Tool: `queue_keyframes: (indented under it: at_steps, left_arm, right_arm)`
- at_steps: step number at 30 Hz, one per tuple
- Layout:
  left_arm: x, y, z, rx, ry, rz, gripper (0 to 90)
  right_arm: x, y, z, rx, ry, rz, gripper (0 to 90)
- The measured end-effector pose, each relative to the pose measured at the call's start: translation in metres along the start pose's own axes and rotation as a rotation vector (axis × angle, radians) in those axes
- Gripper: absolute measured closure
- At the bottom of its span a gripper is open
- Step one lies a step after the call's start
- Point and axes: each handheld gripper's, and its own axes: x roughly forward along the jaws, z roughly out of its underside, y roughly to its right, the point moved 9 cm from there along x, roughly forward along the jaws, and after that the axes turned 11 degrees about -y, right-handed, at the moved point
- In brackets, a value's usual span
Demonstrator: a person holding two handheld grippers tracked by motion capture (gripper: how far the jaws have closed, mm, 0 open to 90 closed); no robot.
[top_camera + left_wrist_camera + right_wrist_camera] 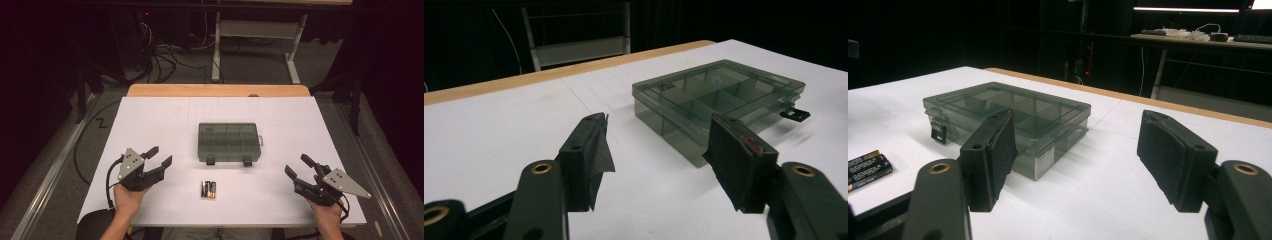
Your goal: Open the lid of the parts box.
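From the high view, the person is holding the left gripper (159, 156) over the near left of the white table (150, 120), jaws spread wide with nothing between them. The right gripper (299, 165) is waiting at the near right, equally wide and empty. The translucent grey plastic compartment box (229, 142) is sitting closed at the centre, its two dark latches (210, 160) facing the near edge, and the small bundle of black-and-gold batteries (208, 189) is lying just near of it, apart from both grippers.

In the left gripper view, the box (719, 100) is lying ahead and to the right of the open jaws. I judge the latches want releasing first, so this gripper should be steadying the box's left end rather than squeezing the lid.

In the right gripper view, the box (1008, 125) is resting ahead and left, one latch (938, 131) hanging down its near wall, and the batteries (867, 169) lying at the left edge. Coming in low and level at the latch tab looks wisest, since the light box could be sliding on the smooth table.
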Motion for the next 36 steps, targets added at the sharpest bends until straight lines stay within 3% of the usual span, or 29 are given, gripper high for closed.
queue_keyframes:
  at_steps: [36]
  left_arm:
    - [0.0061,0.0046,-0.002,0.001,-0.013,0.026,42.8]
  right_arm:
    - [0.0086,0.001,-0.0094,0.03,0.021,-0.032,34.0]
